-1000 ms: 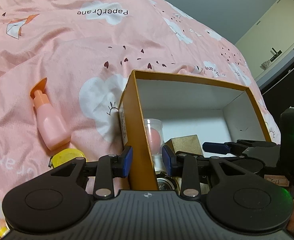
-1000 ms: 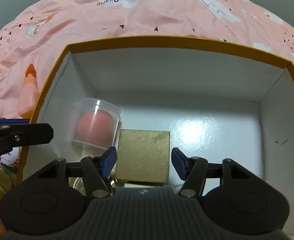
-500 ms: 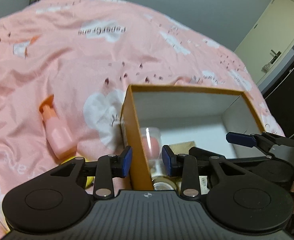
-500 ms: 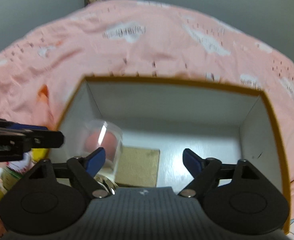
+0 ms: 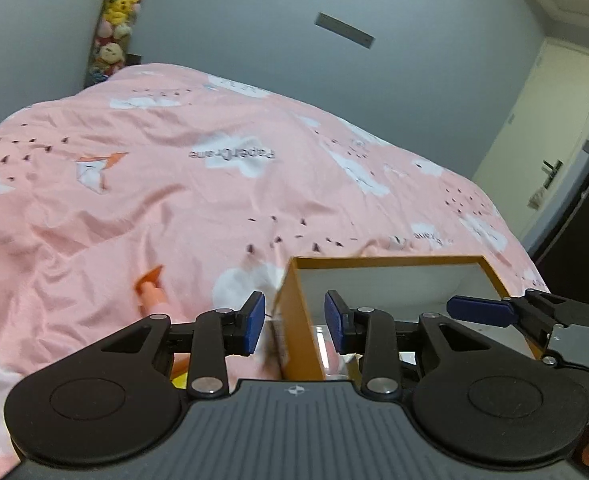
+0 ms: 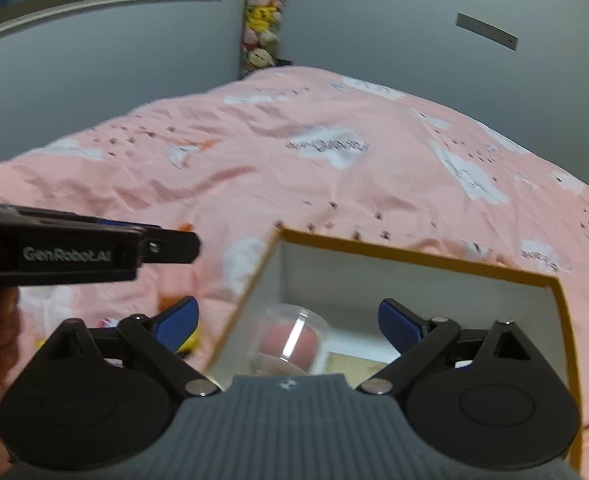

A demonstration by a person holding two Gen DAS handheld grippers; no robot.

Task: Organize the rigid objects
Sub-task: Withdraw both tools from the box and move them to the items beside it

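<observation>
An orange cardboard box with a white inside lies on the pink bedspread; it also shows in the left wrist view. In it are a clear plastic case with a pink sponge and a tan block. My right gripper is wide open and empty above the box's near left corner. My left gripper is open and empty, its fingers on either side of the box's left wall without touching it. A pink bottle with an orange cap lies left of the box.
The pink bedspread fills the scene. Small yellow items lie left of the box. Grey walls, a column of plush toys and a door stand behind the bed. My left gripper's side crosses the right wrist view.
Both grippers have risen and tilted up away from the box, so walls now show. The right gripper has opened wider. The left gripper's gap has widened a little.
</observation>
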